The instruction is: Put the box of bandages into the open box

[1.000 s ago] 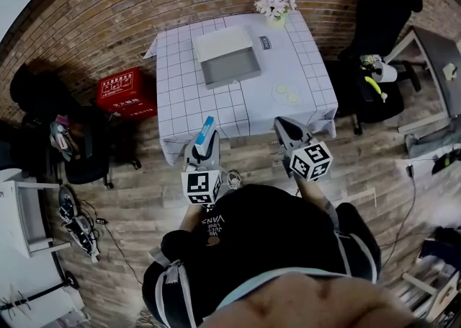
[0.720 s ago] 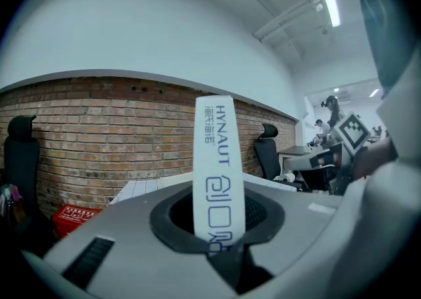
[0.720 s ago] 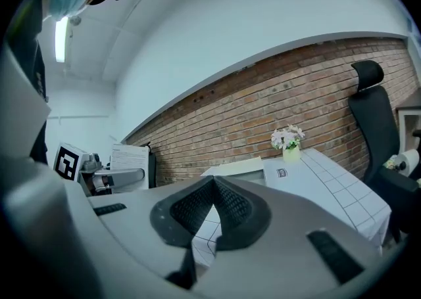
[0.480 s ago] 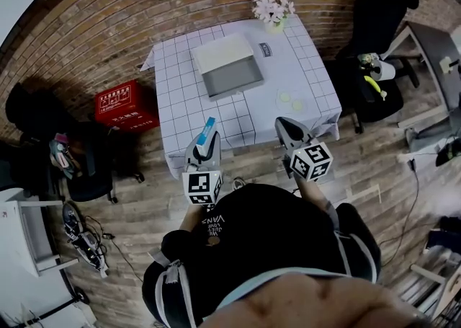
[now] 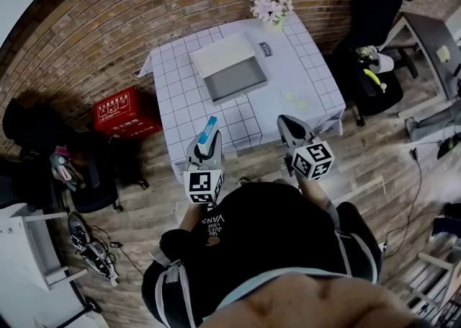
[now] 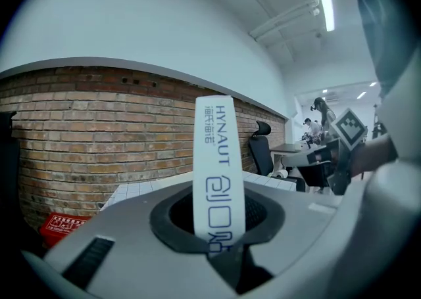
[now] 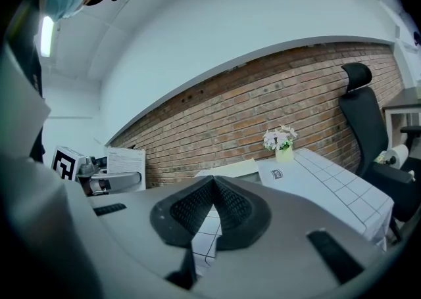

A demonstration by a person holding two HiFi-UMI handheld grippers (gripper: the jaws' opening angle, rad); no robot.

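The bandage box (image 5: 209, 130), white with blue print, stands upright in my left gripper (image 5: 206, 140), which is shut on it. In the left gripper view the bandage box (image 6: 219, 160) rises from between the dark pads. My right gripper (image 5: 287, 126) is shut with nothing in it; in the right gripper view its pads (image 7: 233, 209) meet at the tips. Both grippers hang over the wooden floor, short of the table's (image 5: 180, 114) near edge. The open box (image 5: 229, 68), grey inside with its lid tipped back, lies on the far half of the table.
A vase of flowers (image 5: 268, 8) and a small label card (image 5: 266, 48) stand at the table's back right, and two pale round bits (image 5: 294, 96) lie near its right front. A red crate (image 5: 124, 109) sits left of the table. Black chairs (image 5: 374, 9) stand at the right.
The table, the crate and the floor have slid down the head view towards me as I come closer. Both grippers keep their hold and their places in the view.
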